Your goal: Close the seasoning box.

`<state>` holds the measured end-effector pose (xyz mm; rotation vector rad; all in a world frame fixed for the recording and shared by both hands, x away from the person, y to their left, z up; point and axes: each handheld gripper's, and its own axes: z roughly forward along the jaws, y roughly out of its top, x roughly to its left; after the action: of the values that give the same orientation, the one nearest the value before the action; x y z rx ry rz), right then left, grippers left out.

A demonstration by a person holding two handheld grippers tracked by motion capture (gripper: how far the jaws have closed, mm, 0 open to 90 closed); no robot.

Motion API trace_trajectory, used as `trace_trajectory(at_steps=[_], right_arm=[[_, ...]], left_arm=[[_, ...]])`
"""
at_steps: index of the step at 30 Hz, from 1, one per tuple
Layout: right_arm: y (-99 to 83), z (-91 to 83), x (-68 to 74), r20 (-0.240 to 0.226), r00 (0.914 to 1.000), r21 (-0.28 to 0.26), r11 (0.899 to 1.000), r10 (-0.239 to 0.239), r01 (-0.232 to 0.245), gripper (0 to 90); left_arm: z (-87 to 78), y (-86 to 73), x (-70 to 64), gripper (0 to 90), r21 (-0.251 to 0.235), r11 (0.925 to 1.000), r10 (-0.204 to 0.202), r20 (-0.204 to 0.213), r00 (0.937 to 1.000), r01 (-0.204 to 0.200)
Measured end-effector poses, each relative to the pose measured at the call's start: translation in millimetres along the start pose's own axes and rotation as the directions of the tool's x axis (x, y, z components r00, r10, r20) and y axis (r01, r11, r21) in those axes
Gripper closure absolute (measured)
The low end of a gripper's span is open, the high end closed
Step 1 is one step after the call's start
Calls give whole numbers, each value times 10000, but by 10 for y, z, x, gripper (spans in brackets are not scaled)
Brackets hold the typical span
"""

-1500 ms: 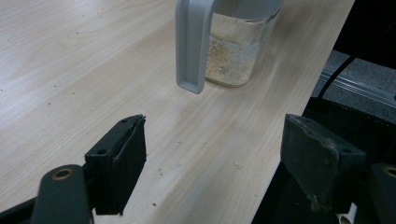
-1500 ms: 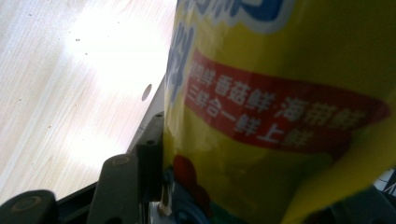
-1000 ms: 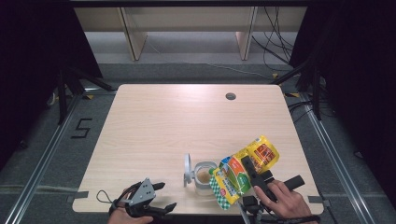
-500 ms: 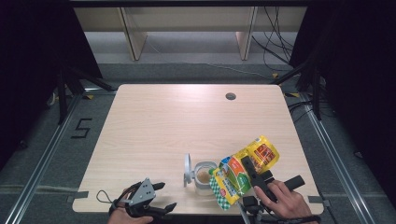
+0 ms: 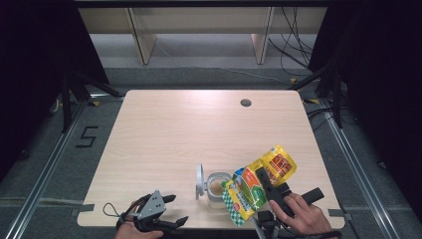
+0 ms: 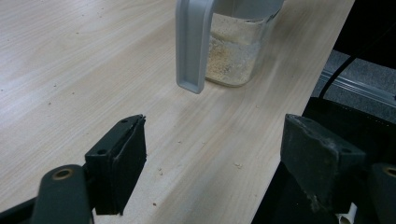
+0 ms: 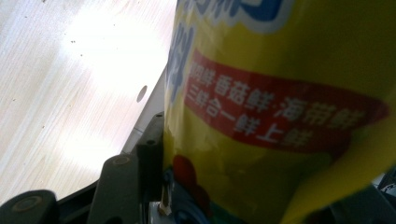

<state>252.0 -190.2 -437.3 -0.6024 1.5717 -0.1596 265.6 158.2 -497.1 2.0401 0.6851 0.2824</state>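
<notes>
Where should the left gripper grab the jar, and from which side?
Grip the jar low on its glass wall, coming in from its left side across the table. The flipped-up lid stands on that side, so stay below it. The pouch in the right gripper tilts over the mouth, blocking the top and right.

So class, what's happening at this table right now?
A person works with two handheld grippers. The right gripper is shut on a yellow pouch, tilted over an open glass jar partly filled with pale powder, near the front edge of the table. The jar's grey lid stands flipped up. The left gripper sits open, apart from the jar.
</notes>
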Motion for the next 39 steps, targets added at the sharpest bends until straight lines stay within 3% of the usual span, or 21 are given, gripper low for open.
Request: trace_trajectory(at_steps=[4,5,8,10,11,12,13,16,26,29,33,39], right_arm=[[4,9,6,-168,9998,17,9999,126,-126,482],[-3,12,-3,-313,9994,-37,9999,-148,147,483],[5,14,16,-241,9997,-12,10000,54,-54,486],[3,15,18,-314,9995,-53,10000,-51,49,497],[0,18,10,-362,9990,-103,9996,-280,277,502],[3,20,12,-373,9990,-110,9997,-237,233,503],[7,23,14,-308,9993,-122,9997,-211,208,504],[6,24,17,-352,9992,-149,9997,-193,188,504],[-13,12,1,-300,9990,-95,9995,-319,316,506],[-4,5,13,-237,9997,-43,10000,-45,44,506],[-10,3,-13,-322,9988,-110,9993,-366,362,506],[-14,3,-18,-301,9990,-95,9995,-318,315,507]], left_arm=[[-7,2,13,221,159,9998,152,-6,9999,-152],[-6,1,13,221,155,9998,146,-14,9999,-146],[-6,2,14,222,156,9997,182,-20,9998,-182],[-6,3,17,222,153,9997,208,-13,9998,-207],[-8,9,33,222,156,9987,487,12,9988,-487],[-8,9,33,222,156,9987,487,12,9988,-487],[-7,2,14,222,155,9997,183,-36,9998,-182],[-7,1,11,222,121,9998,135,-47,9999,-134],[-8,1,11,222,117,9998,134,-41,9999,-134],[-8,1,12,222,122,9998,138,-41,9999,-138],[-8,2,14,222,121,9998,141,-20,9999,-141],[-14,3,29,222,238,9992,315,-74,9995,-313]])
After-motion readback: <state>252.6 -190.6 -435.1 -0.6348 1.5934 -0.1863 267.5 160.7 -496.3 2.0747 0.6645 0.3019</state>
